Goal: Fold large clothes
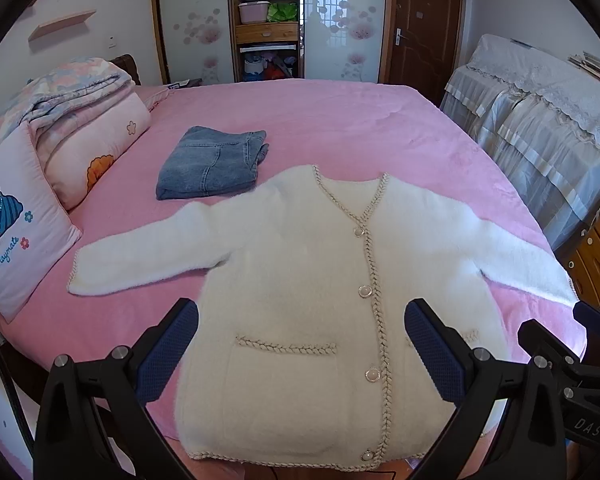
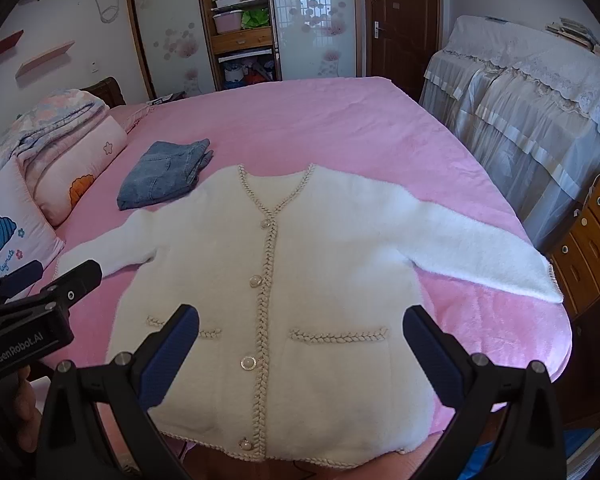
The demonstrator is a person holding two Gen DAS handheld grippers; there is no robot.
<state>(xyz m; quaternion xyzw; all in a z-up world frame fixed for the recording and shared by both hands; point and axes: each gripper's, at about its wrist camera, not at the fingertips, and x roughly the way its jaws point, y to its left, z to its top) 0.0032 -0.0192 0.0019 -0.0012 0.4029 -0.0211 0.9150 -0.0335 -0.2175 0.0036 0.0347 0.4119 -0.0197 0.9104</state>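
Observation:
A fluffy white cardigan (image 1: 300,280) with braided beige trim lies flat, front up and buttoned, on the pink bed, both sleeves spread out. It also shows in the right wrist view (image 2: 300,272). My left gripper (image 1: 302,320) is open and empty, hovering above the cardigan's lower half. My right gripper (image 2: 300,326) is open and empty, above the pockets near the hem. The right gripper shows at the right edge of the left wrist view (image 1: 560,332); the left gripper shows at the left edge of the right wrist view (image 2: 56,280).
Folded blue jeans (image 1: 212,164) lie on the pink bed (image 1: 340,120) beyond the left shoulder. Pillows and a folded quilt (image 1: 76,128) sit at the left. A lace-covered piece of furniture (image 1: 540,128) and a wooden drawer chest (image 1: 596,252) stand to the right.

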